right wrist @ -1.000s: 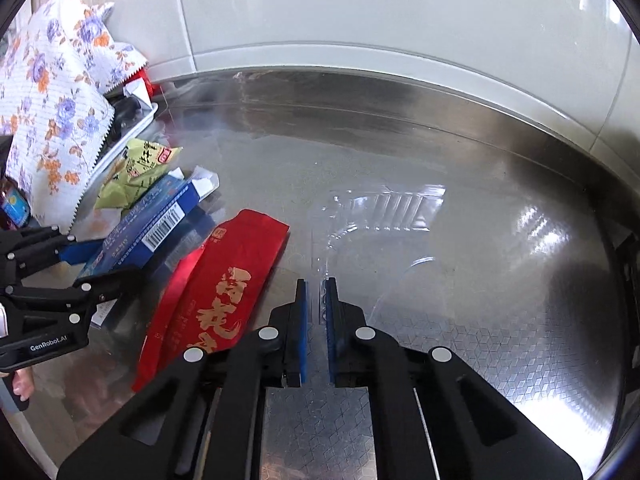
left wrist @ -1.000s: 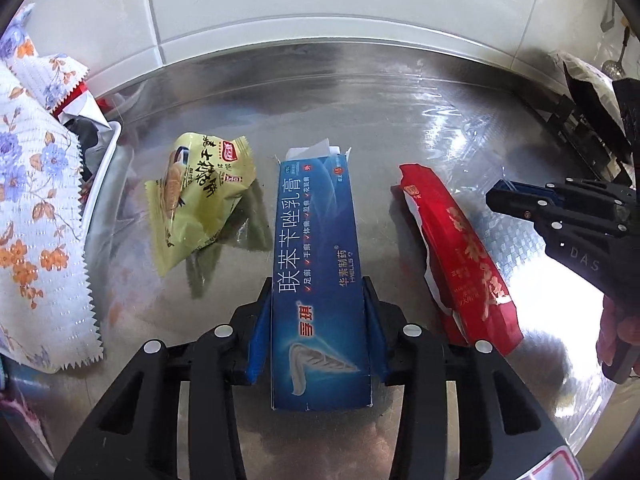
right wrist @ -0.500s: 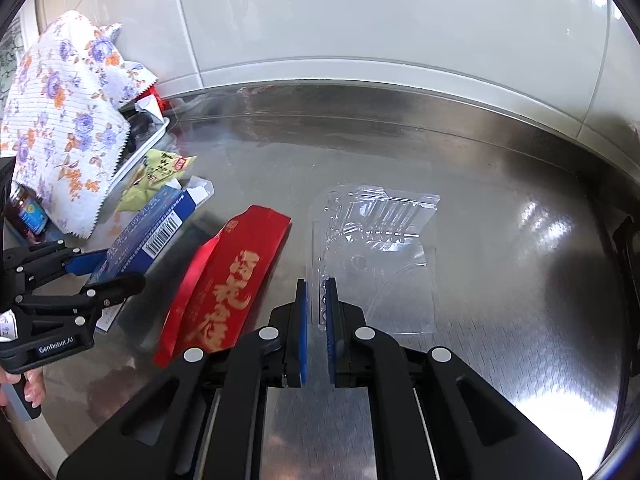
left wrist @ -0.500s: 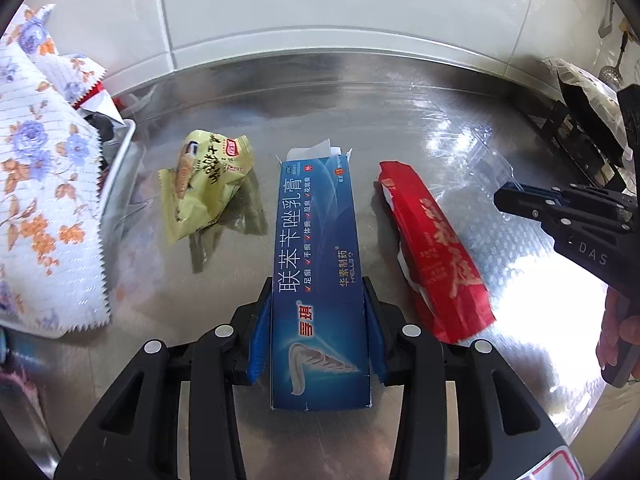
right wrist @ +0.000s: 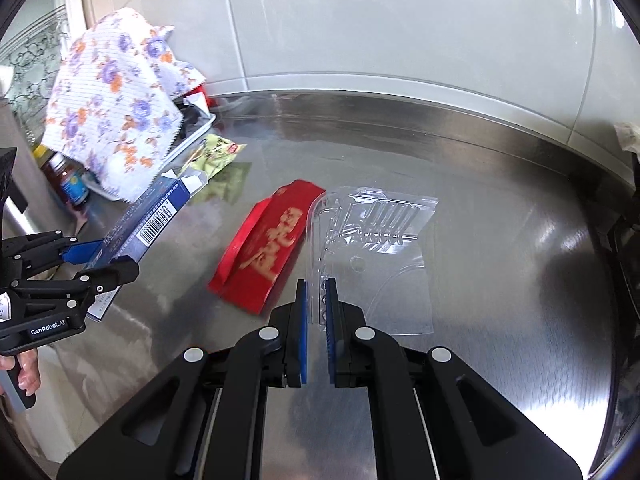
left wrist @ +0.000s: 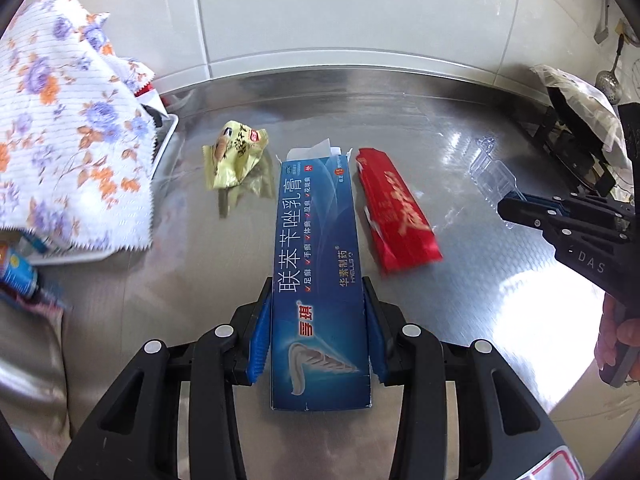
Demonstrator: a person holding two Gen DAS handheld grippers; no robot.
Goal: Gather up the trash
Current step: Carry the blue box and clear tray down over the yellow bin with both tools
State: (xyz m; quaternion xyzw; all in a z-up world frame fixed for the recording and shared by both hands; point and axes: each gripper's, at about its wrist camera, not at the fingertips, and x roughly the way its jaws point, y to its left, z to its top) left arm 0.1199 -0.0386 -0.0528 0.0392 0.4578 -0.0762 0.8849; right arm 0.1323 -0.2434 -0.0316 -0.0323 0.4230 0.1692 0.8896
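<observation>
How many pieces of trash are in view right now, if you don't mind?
4: blue carton in left tongs; clear blister pack in right tongs; red wrapper and yellow packet on counter. More may be hidden.

Bright daylit shots, heavy fisheye warp.
Strong glare patches on steel bench [left wrist: 532, 308] at right; soft shadows; red wrapper [right wrist: 268, 248] slightly motion-blurred; edges vignetted black.

Steel counter [left wrist: 168, 288] viewed closely along each gripper's fingers, tiled wall [right wrist: 400, 20] faced, red wrapper [left wrist: 394, 216] shared by both views
</observation>
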